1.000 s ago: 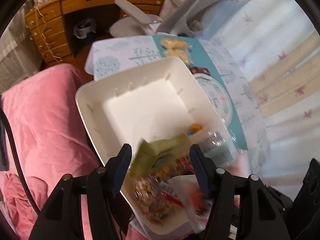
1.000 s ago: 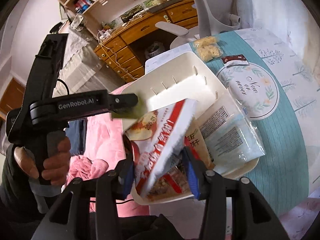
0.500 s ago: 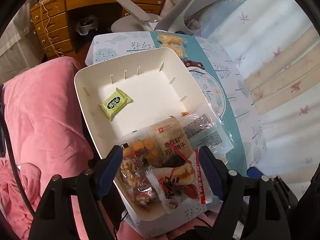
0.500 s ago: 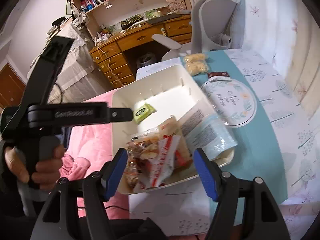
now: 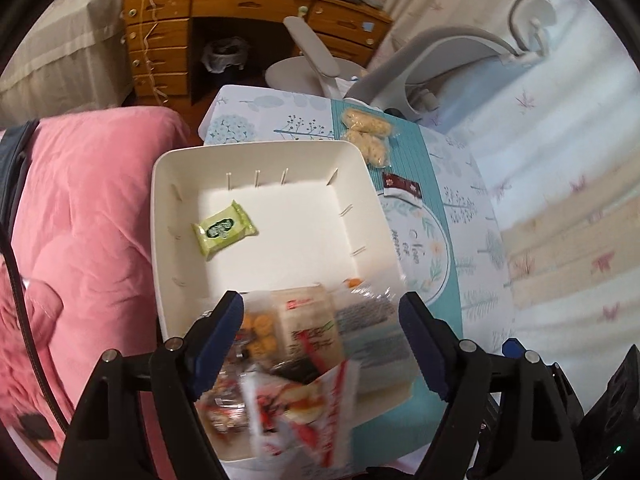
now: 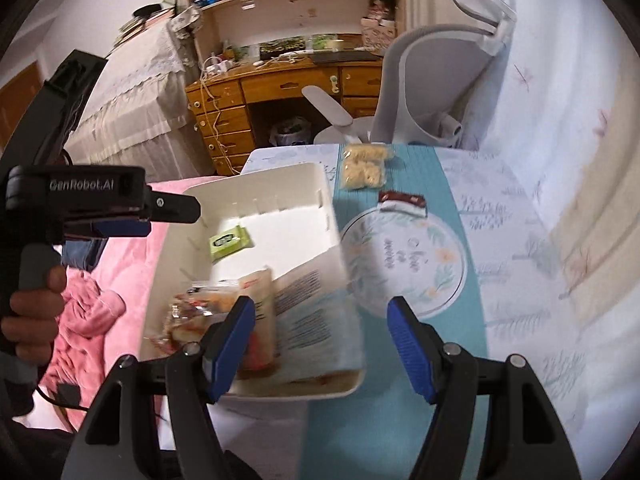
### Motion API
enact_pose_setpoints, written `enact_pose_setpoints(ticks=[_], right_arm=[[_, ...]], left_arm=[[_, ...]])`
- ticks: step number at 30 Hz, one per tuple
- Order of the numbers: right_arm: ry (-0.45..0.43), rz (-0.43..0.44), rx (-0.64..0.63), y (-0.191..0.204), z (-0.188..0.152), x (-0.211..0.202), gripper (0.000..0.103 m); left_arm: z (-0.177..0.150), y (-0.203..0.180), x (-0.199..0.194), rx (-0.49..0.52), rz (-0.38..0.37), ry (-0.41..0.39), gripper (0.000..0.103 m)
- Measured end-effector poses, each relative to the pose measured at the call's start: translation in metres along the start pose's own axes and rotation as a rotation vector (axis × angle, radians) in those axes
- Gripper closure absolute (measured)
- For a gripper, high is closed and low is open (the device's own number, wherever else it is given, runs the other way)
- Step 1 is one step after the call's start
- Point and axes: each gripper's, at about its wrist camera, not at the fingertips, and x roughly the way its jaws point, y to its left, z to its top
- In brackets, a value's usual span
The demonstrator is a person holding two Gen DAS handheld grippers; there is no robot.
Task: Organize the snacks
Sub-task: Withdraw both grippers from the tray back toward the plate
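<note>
A white bin (image 5: 168, 216) (image 6: 280, 178) sits on the table's left side. A small green snack pack (image 5: 223, 229) (image 6: 231, 243) lies on its bare floor. Several snack bags (image 5: 304, 340) (image 6: 304, 316) are piled at the bin's near end, with a red and white bag (image 5: 296, 408) on top. A clear bag of yellow puffs (image 5: 368, 138) (image 6: 363, 166) and a small dark red packet (image 5: 402, 188) (image 6: 402, 201) lie on the table beyond the bin. My left gripper (image 5: 322, 340) is open and empty above the pile. My right gripper (image 6: 322, 344) is open and empty over the bin's near right corner.
The table has a teal runner (image 6: 460, 280) with a round print. A pink blanket (image 5: 80, 220) lies left of the bin. A grey chair (image 6: 432, 88) and a wooden desk (image 5: 240, 12) stand beyond the table.
A second ago the left gripper held the green pack and the right held the red and white bag. Both have let go into the bin, opened and drawn back.
</note>
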Motion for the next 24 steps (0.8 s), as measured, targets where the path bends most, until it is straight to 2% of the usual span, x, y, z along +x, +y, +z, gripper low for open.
enact_pose_setpoints(ticks=[5,8,15,20,24], right_arm=[[0.001,0.027,-0.076,-0.038,0.016,0.012,0.034],[0.006,0.042,-0.115,-0.06,0.023,0.022,0.034],[-0.005,0.084,-0.219,-0.102,0.037,0.047,0.034],[-0.025,0.114,-0.264,-0.122,0.05,0.073,0.034],[-0.042,0.135,-0.271,-0.134,0.062,0.097,0.034]], left_arm=[[0.02,-0.036,0.018,-0.054,0.011,0.032,0.024],[0.039,-0.058,0.022,-0.068,0.004,0.018,0.021],[0.085,-0.106,0.035,-0.056,0.065,-0.003,0.02],[0.12,-0.123,0.056,-0.061,0.081,0.043,0.02],[0.141,-0.135,0.077,-0.04,0.121,0.079,0.02]])
